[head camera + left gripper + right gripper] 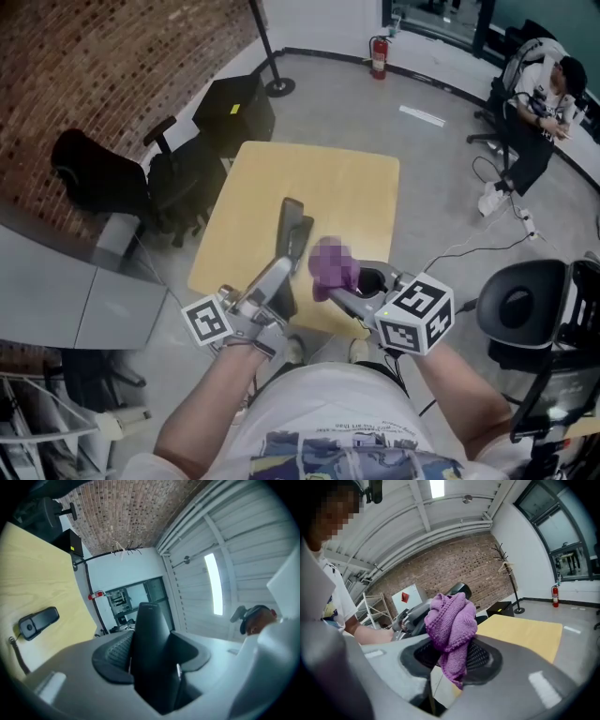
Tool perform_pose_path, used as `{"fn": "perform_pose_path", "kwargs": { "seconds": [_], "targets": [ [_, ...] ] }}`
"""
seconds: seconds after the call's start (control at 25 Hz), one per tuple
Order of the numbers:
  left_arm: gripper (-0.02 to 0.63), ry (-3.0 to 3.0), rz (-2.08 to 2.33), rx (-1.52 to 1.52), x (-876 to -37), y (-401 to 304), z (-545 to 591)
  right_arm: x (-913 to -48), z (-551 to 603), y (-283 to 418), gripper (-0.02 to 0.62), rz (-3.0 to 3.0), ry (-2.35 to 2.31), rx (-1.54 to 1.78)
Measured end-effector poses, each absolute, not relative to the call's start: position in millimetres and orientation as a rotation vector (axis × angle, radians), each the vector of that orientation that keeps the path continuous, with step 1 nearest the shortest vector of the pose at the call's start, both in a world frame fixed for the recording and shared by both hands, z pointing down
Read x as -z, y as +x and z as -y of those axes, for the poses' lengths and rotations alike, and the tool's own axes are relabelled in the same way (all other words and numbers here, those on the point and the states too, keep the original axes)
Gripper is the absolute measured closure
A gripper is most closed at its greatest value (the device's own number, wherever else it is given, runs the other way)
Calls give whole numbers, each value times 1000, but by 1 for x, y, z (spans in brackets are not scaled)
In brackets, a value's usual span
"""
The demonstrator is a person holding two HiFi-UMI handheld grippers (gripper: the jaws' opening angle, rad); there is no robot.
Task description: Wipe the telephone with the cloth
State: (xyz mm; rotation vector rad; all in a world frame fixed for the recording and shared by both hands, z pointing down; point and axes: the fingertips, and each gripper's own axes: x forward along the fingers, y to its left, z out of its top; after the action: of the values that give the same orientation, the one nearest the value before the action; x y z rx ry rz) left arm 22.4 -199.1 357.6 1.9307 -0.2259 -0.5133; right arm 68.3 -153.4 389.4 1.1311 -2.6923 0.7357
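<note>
The left claw (pixel 281 274) has its jaws fairly wide, clamped on the black telephone handset (pixel 292 230), which juts ahead of it over the yellow table (pixel 319 173). The right claw (pixel 343 292) pinches the purple cloth (pixel 330 267) just right of the handset. Bare tabletop runs beyond both to the far edge.

Telephone handset (pixel 151 639) is held in the left hand-held gripper (pixel 277 277) above the surface's (pixel 352 192) near edge, with the cloth (pixel 330 265) held in the right hand-held gripper (pixel 349 296) just right of it.

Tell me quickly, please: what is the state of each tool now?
Left tool: closed on the black telephone.
Right tool: closed on the purple cloth.
</note>
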Motion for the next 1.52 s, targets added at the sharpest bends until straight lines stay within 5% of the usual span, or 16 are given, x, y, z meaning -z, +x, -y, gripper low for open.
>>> {"fn": "perform_pose_path", "kwargs": {
  "seconds": [0.96, 1.52],
  "targets": [
    [350, 1869, 215, 546, -362, 11, 192, -408, 142, 22, 474, 2481, 987, -327],
    [350, 1814, 101, 570, -354, 23, 197, -409, 155, 53, 474, 2365, 1077, -290]
  ]
}}
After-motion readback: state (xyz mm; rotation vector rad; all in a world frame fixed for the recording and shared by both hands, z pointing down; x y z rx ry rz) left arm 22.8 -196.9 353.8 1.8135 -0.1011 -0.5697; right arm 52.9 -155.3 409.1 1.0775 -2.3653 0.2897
